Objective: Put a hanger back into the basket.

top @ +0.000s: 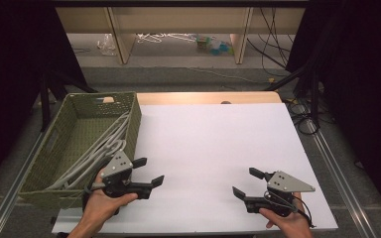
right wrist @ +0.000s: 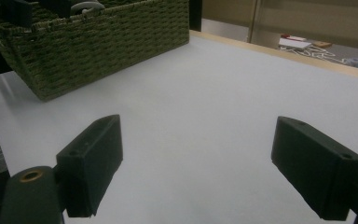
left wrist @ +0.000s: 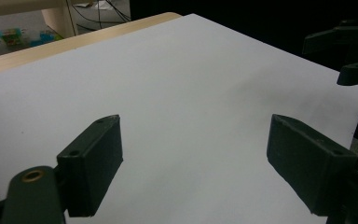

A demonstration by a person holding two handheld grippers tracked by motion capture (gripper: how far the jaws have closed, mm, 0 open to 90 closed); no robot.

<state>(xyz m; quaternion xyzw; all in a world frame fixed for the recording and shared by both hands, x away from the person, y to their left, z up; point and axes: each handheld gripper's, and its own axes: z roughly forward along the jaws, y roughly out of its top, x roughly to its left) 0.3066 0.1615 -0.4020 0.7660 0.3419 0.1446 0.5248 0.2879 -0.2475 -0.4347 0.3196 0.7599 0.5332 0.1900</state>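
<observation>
My left gripper (top: 149, 171) is held low over the front left of the white table top (top: 213, 134), just right of a green woven basket (top: 136, 124). Its jaws are open, with nothing but bare white surface between them in the left gripper view (left wrist: 196, 154). My right gripper (top: 246, 182) sits near the front right, open too and empty, its jaws pointing left toward the basket (right wrist: 98, 42). Several grey curved rods or cords (top: 99, 148) lie inside the basket. The right gripper (left wrist: 349, 51) also appears far off in the left gripper view.
A strip of wooden table edge (top: 203, 97) runs along the back of the white sheet. Beyond it are shelf legs (top: 121, 39) and loose clutter on the floor (top: 213, 44). Black cables (top: 302, 116) hang past the table's right side.
</observation>
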